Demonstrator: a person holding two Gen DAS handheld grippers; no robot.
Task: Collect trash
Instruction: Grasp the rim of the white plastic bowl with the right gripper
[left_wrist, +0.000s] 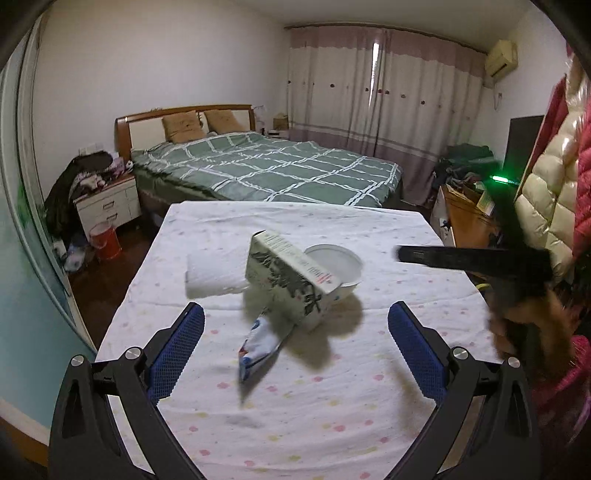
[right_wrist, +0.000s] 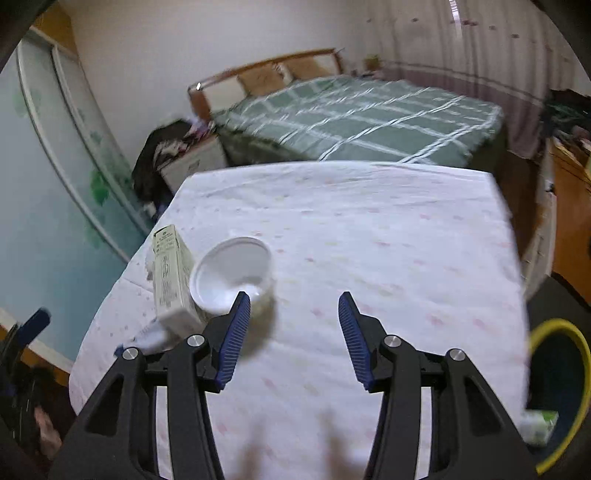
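Observation:
A carton box (left_wrist: 291, 275) with black print lies tilted on the table, leaning on a white paper bowl (left_wrist: 338, 267). A blue-and-white snack wrapper (left_wrist: 260, 345) lies in front of it, and a white folded tissue pack (left_wrist: 212, 275) to its left. My left gripper (left_wrist: 295, 317) is open and empty, just short of the wrapper. In the right wrist view the box (right_wrist: 171, 275) and bowl (right_wrist: 232, 273) sit at the left. My right gripper (right_wrist: 293, 306) is open and empty, to the right of the bowl. Its black arm (left_wrist: 469, 260) shows in the left wrist view.
The table wears a white dotted cloth (left_wrist: 314, 406). A yellow-rimmed bin (right_wrist: 561, 387) stands on the floor at the table's right, with a green-white pack (right_wrist: 539, 426) at its rim. A bed (left_wrist: 266, 166) lies behind, a red bucket (left_wrist: 105, 240) and nightstand (left_wrist: 107, 203) at the left.

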